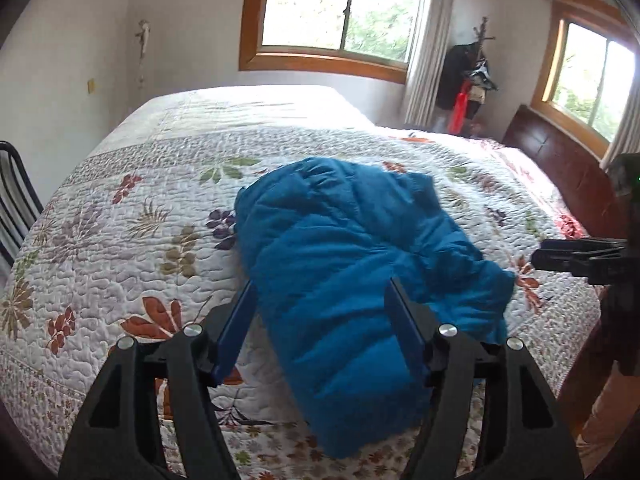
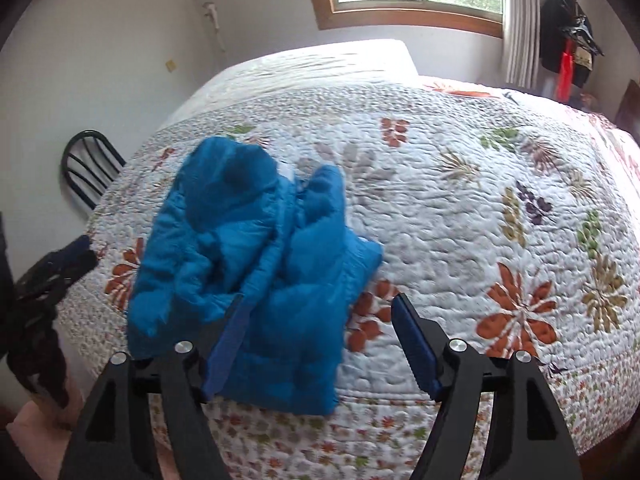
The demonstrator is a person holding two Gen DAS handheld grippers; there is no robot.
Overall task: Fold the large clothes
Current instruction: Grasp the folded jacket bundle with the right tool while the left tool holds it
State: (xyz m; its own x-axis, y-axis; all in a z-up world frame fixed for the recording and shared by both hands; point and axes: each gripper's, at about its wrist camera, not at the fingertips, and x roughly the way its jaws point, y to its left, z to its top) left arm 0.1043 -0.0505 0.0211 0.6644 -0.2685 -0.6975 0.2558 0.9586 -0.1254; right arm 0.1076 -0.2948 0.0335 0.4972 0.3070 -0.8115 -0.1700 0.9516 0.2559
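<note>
1. Writing and labels: no readable brand, label or lettering shows on any item in either view.
2. Task item: a blue padded jacket [image 1: 352, 280] lies in a bunched, partly folded heap on the bed [image 1: 120, 240], near the edge closest to the cameras. In the right wrist view the blue padded jacket [image 2: 248, 264] sits left of centre, with its quilted panels creased and one end rising into a rounded, hood-like lump.
3. Left gripper [image 1: 320, 316]: its two blue-faced fingers stand wide apart above the near part of the jacket, one on each side of it as seen from the camera. They grip nothing.
4. Right gripper [image 2: 320, 336]: its fingers are likewise spread wide and hold nothing. The left finger appears over the jacket's near corner; the right finger appears over bare quilt.
5. Cross views: the right gripper [image 1: 576, 258] enters the left wrist view at the right edge, beside the jacket and apart from it. The left gripper [image 2: 60, 268] shows dark and blurred at the left edge of the right wrist view.
6. Surface: the bed is covered by a white quilted bedspread [image 2: 460, 220] printed with orange, purple and green leaves and flowers.
7. Room: white walls, wood-framed windows [image 1: 340, 8] with pale curtains [image 1: 424, 52], a dark wooden headboard [image 1: 560, 168], a coat rack [image 1: 472, 76] hung with dark and red items, and a black metal chair [image 2: 90, 164] beside the bed.
</note>
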